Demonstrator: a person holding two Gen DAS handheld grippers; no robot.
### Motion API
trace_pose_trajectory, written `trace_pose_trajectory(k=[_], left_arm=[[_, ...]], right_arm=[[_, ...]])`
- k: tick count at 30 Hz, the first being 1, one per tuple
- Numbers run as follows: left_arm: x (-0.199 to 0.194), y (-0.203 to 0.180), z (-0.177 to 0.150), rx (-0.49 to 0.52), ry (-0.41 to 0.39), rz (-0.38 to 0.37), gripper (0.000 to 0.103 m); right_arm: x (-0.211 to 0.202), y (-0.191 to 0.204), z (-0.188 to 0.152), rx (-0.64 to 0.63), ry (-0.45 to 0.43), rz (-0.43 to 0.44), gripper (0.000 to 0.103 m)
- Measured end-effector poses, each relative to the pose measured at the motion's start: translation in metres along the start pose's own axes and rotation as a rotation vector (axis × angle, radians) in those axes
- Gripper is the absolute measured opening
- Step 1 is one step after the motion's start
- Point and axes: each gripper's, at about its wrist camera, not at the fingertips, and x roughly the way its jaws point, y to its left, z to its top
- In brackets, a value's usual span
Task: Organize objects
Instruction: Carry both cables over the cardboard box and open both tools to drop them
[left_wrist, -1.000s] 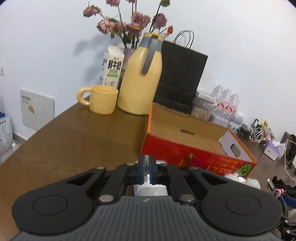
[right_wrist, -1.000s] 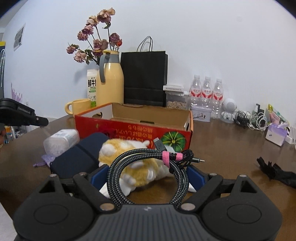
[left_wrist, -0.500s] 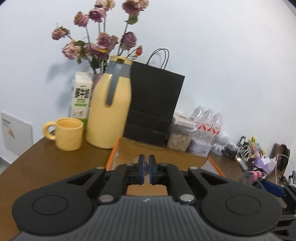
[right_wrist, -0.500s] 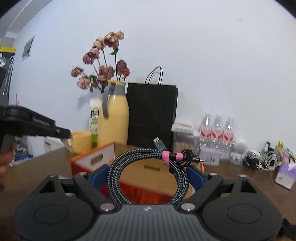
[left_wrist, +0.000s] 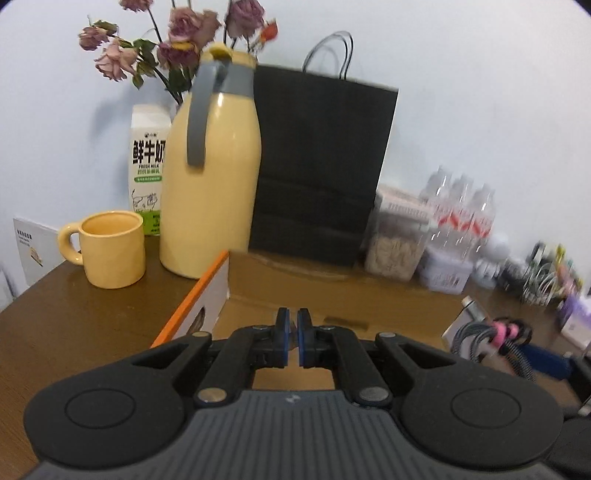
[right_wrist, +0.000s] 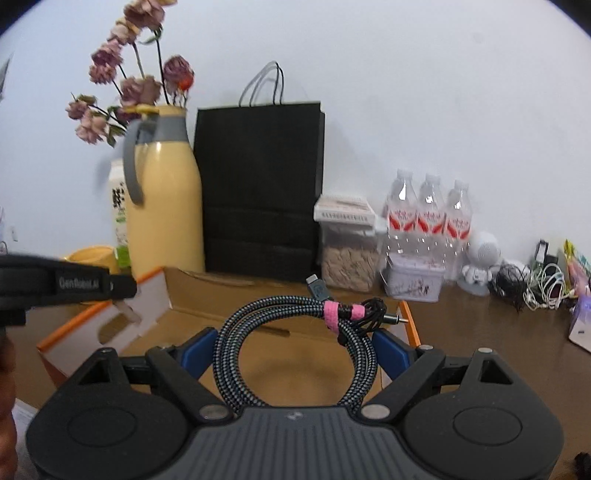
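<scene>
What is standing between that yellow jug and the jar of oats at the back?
A black paper bag stands between the yellow jug and the oat jar, clearest in the right wrist view.

"FRESH MILK" — milk carton (left_wrist: 147, 177)

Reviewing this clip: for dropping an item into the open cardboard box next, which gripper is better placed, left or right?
Right, probably. The right gripper is closed around the coiled cable and hangs over the cardboard box. The left gripper is shut, with nothing visible between its pads.
</scene>
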Motion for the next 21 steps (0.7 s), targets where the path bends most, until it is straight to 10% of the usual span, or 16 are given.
trace_pose_trajectory(k=[6, 9, 21], left_arm=[[-0.004, 0.003, -0.002, -0.002, -0.010, 0.000, 0.016], [-0.012, 0.002, -0.003, 0.001, -0.049, 0.017, 0.099], [-0.029, -0.002, -0.004, 0.001, -0.106, 0.022, 0.103]], right_arm=[[0.003, 0.000, -0.011, 0.002, 0.041, 0.016, 0.090], [0.000, -0.002, -0.012, 0.013, 0.033, 0.007, 0.103], [-0.016, -0.001, -0.009, 0.019, -0.012, 0.009, 0.103]])
